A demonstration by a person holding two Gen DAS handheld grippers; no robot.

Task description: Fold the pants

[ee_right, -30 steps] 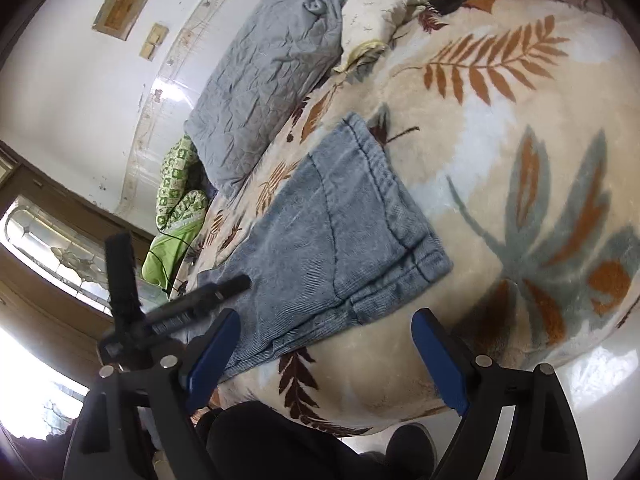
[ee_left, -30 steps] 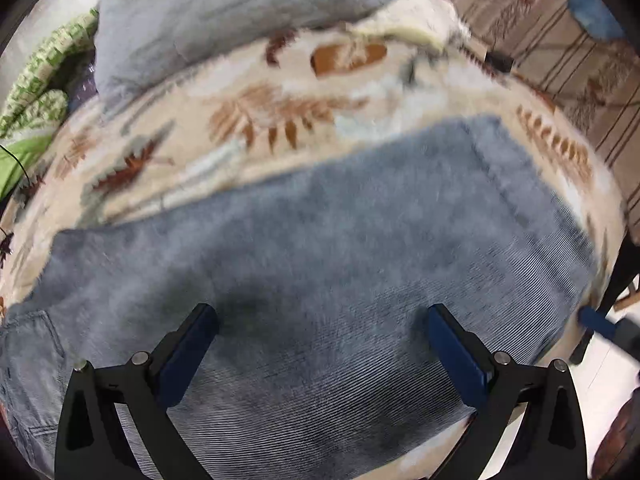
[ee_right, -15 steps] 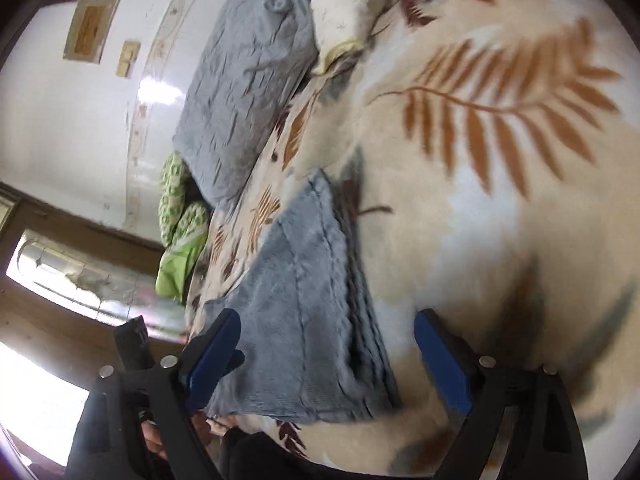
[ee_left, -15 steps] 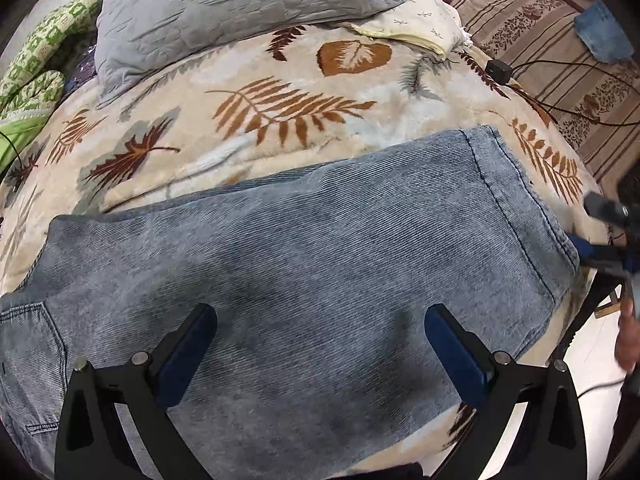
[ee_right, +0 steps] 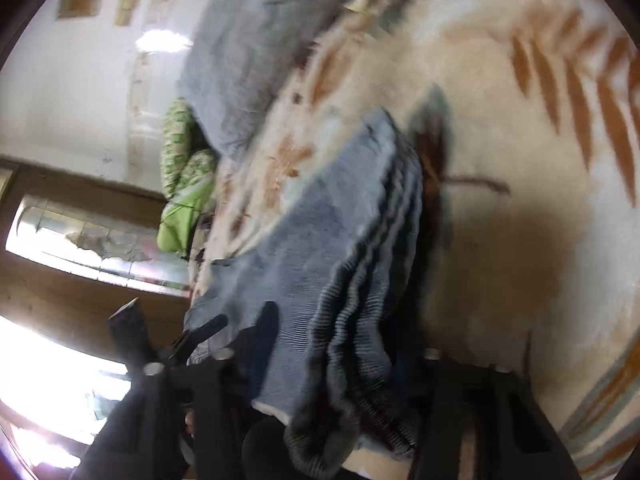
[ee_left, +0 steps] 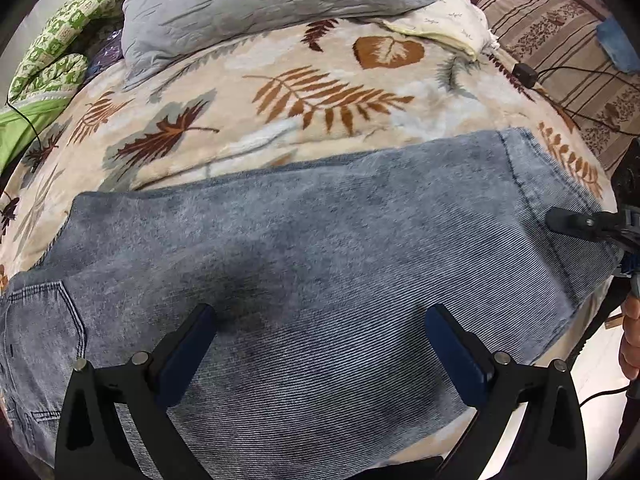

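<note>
Grey-blue ribbed pants (ee_left: 320,240) lie flat across a leaf-patterned blanket (ee_left: 320,92), with the pocket end at the left and the leg hems at the right. My left gripper (ee_left: 320,328) hovers open over the middle of the pants, and nothing lies between its fingers. My right gripper (ee_right: 348,360) is at the hem end, its jaws closing with the bunched hem of the pants (ee_right: 320,240) squeezed between them. The left wrist view catches the right gripper (ee_left: 580,224) at the right edge, over the hem.
A grey quilted pillow (ee_left: 260,4) and a cream pillow (ee_left: 444,24) lie at the far side of the bed. Green patterned bedding (ee_left: 48,64) is at the left. A black charger and cable (ee_left: 528,74) lie far right. A hand (ee_left: 630,340) shows at the right edge.
The right gripper has dropped onto the hem end and closed around it, bunching the fabric. The left gripper has drifted slightly over the pants and stays open.
</note>
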